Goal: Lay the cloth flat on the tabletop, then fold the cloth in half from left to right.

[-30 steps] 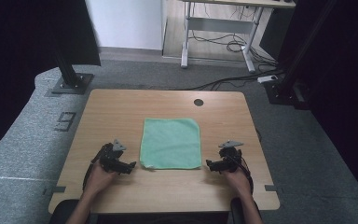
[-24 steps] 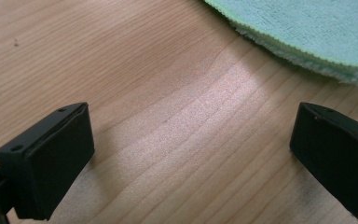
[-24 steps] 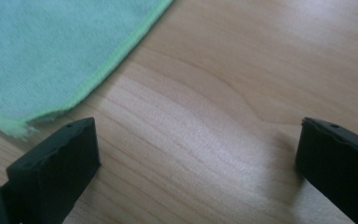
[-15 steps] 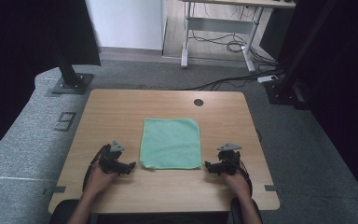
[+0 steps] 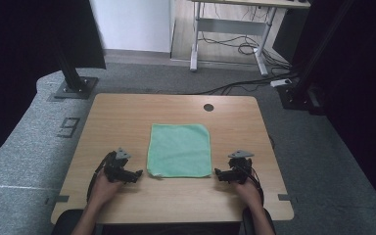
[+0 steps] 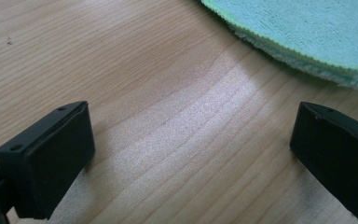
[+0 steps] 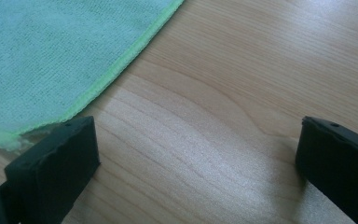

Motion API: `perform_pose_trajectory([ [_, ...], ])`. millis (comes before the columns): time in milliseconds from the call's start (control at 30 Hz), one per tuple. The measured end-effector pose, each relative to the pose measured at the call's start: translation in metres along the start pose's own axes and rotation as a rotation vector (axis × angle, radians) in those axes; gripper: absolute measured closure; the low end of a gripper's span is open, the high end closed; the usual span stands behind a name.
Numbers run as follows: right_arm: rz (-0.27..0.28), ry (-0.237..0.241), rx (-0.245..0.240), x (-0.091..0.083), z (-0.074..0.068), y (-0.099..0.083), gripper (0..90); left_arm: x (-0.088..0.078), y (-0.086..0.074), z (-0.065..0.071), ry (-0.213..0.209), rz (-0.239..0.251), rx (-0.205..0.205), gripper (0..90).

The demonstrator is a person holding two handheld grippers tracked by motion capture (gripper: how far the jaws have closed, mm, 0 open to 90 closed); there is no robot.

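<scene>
Green cloth (image 5: 180, 150) flat at frame centre on worktop (image 5: 127, 112); left tongs (image 5: 138, 173), right tongs (image 5: 217, 173) wide open, empty, flanking lower corners, likely poised for pickup.

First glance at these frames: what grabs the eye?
The green cloth, spread flat at the middle of the wooden table. The left gripper and right gripper flank its near corners, jaws wide open and holding nothing.
</scene>
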State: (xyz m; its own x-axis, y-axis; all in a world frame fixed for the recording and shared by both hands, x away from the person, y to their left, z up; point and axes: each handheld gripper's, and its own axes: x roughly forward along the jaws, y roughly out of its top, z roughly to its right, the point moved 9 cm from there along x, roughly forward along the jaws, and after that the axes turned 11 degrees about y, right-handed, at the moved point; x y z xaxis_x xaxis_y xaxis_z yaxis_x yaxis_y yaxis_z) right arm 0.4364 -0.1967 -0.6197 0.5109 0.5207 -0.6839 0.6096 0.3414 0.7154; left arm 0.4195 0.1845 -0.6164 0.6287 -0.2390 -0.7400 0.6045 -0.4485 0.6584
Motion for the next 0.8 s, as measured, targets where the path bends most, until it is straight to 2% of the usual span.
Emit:
perform_pose_trajectory([
  [367, -0.002, 0.004, -0.005, 0.000, -0.001, 0.000, 0.0, 0.000, 0.000, 0.000, 0.003, -0.001, -0.004, 0.0],
  [567, -0.033, 0.014, -0.007, 0.000, -0.004, 0.000, 0.0, 0.001, 0.003, 0.000, 0.009, -0.019, -0.008, 0.0],
  [800, -0.039, 0.024, -0.023, 0.000, -0.013, 0.004, 0.0, 0.000, 0.013, -0.002, 0.025, 0.007, -0.009, 0.0],
])
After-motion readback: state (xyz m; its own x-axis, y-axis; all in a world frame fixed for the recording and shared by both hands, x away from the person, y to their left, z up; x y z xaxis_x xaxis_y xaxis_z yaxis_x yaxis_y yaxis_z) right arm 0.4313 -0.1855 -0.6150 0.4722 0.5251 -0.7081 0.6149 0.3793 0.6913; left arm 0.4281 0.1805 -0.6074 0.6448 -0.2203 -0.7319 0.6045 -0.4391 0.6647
